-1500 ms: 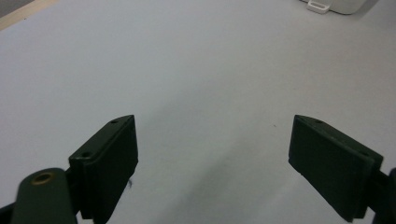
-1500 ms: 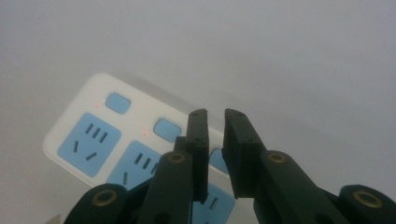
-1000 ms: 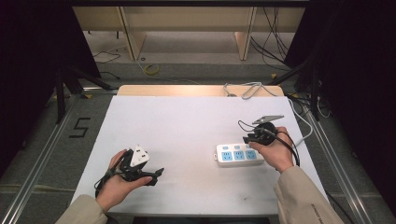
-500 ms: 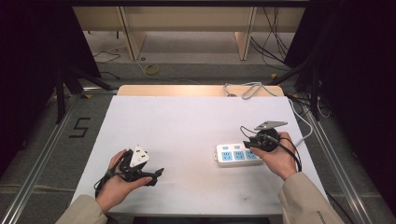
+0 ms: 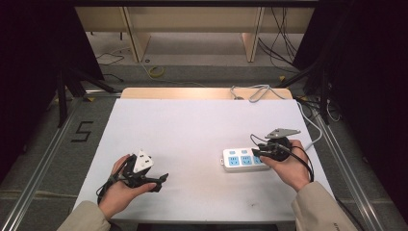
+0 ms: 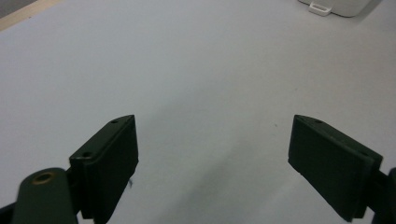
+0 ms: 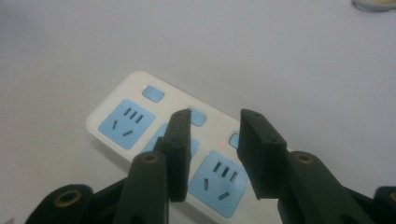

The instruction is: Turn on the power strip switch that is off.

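Hands come in from the near edge of the white bench (image 5: 192, 125), one on each side. The left hand-held gripper (image 5: 156, 180) rests at the near left, well apart from the power strip (image 5: 243, 160). It points to the right, across the bench. In the left gripper view its jaws stand wide open, with bare bench between them. They hold nothing and touch nothing. The power strip (image 6: 336, 5) shows far off, at the top of that view.

The right hand-held gripper (image 5: 256, 153) is at the near right, and it is much the nearer one to the power strip. The strip lies flat, with its long side running left to right. The right hand-held gripper comes at it from its right end and points left, along that long side.

In the right gripper view the jaws hang over the power strip (image 7: 126, 122), above the middle and right sockets. The small blue switch (image 7: 198, 117) of the middle socket sits just past the jaw tips. The jaws are about half open and have just been opening. Nothing is pinched between them, and no pad presses on the strip. I cannot tell if a tip brushes the top of the strip.

I think the next move is a small one, down and a bit farther along the strip, to reach a switch.

Farther off, a grey cord (image 5: 308, 120) runs from the right end of the strip to the far edge of the bench.
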`<state>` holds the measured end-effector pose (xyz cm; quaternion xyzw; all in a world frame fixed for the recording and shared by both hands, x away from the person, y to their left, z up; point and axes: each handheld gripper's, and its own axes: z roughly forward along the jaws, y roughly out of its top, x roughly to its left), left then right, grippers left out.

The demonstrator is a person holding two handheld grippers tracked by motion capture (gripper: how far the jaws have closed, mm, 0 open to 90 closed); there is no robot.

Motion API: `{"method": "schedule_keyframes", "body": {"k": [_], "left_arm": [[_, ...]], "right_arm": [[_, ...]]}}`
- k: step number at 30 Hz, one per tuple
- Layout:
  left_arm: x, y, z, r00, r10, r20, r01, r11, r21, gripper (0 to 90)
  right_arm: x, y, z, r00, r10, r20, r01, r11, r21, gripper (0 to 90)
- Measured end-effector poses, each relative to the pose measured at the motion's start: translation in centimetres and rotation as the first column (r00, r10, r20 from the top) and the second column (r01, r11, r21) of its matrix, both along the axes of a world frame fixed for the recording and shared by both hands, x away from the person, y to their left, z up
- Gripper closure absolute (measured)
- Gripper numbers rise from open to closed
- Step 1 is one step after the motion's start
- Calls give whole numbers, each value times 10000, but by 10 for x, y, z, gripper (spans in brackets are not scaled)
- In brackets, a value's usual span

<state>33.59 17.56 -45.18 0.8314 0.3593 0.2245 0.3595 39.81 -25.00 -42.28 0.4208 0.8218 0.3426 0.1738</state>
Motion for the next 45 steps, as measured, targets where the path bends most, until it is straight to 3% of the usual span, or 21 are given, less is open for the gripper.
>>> {"method": "schedule_keyframes", "body": {"k": [14, 18, 26, 45], "left_arm": [[-2, 2, 0, 10000, -27, -48, 27, 10000, -71, 156], [-3, 3, 0, 10000, -32, -21, 32, 9999, -108, 156], [-4, 4, 1, 10000, -48, -15, 48, 9999, -88, 156], [-4, 7, 0, 10000, 16, -57, -17, 10000, -96, 156]], "right_arm": [[-14, -3, 5, 9977, 506, 459, -525, 9978, 399, 616], [-22, -4, 5, 9966, 685, 465, -719, 9946, 746, 610], [-37, -8, 7, 9938, 825, 739, -882, 9931, 768, 569], [-59, -15, -3, 9890, 1155, 920, -1248, 9869, 1024, 428]]}}
